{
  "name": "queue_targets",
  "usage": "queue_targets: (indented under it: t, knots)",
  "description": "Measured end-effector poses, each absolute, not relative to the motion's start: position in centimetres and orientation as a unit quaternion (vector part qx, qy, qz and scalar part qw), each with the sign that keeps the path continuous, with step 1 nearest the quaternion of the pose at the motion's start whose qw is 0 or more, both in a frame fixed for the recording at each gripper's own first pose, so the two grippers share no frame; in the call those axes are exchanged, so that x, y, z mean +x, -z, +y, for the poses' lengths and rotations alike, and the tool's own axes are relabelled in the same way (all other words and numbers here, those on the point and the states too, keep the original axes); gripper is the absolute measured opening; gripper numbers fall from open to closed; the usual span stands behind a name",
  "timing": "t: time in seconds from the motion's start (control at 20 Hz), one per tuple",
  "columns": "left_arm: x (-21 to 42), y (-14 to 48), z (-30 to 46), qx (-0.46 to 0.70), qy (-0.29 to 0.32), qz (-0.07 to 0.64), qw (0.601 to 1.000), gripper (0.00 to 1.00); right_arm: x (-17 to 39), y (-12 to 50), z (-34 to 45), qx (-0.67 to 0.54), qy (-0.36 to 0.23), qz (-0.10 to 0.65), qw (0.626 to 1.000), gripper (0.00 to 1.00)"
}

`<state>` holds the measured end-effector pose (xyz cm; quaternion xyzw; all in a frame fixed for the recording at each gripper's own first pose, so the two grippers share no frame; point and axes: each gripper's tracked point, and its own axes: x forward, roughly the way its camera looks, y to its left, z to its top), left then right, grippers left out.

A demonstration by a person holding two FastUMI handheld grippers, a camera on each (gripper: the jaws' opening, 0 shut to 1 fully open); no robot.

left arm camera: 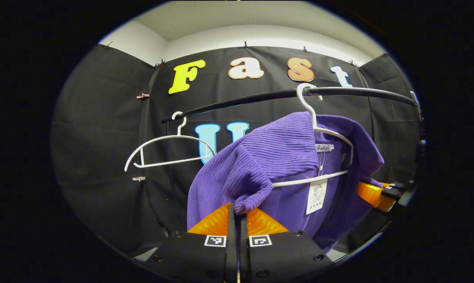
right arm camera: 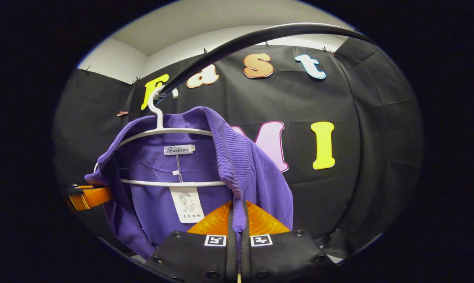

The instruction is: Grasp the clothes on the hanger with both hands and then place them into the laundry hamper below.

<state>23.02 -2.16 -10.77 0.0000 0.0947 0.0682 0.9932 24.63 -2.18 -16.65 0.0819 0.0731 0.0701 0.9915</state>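
- While it hangs on a white hanger (left arm camera: 326, 135), the purple ribbed sweater (left arm camera: 268, 157) has both shoulders pinched; its collar is pulled off to each side, and paper tags (left arm camera: 316, 193) dangle inside the neck
- in the left gripper view, the left gripper (left arm camera: 237, 214) has its fingers drawn narrow on a bunched fold of the sweater's shoulder; both press the cloth between them
- in the right gripper view, the right gripper (right arm camera: 237, 216) is closed the same way on a ridge of the sweater (right arm camera: 237, 169) by the hanger's (right arm camera: 166, 131) end
- each view also catches the other gripper at the far shoulder (left arm camera: 374, 194), touching the cloth
- the hanger hooks over a dark rail (left arm camera: 260, 98); a second, bare hanger (left arm camera: 168, 151) hangs farther along it
- black cloth wall (left arm camera: 99, 129) stands behind.
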Motion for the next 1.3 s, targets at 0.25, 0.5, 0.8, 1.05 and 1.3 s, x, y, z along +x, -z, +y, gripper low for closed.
queue_targets:
  t: [0.25,0.5,0.8,1.05,1.3]
  knots:
    - [22.5,7.7,0.3,0.025,-0.099,0.062,0.993,0.06,25.0,11.6,-8.1,-0.021,0.017,-0.018,0.999,0.08]
    - [24.2,3.6,4.3,0.028,-0.131,0.031,0.991,0.06,27.3,7.3,-10.8,-0.077,0.067,-0.071,0.992,0.08]
    - [27.9,3.9,7.8,0.007,-0.136,0.051,0.989,0.05,30.5,8.8,-11.9,-0.047,0.09,-0.055,0.993,0.07]
    - [29.1,6.6,7.7,0.013,-0.126,0.071,0.989,0.05,32.3,15.2,-11.1,-0.035,0.072,0.018,0.997,0.08]
    - [28.8,7.2,7.4,-0.006,-0.113,0.071,0.991,0.06,31.1,19.3,-8.8,-0.006,0.031,0.072,0.997,0.08]
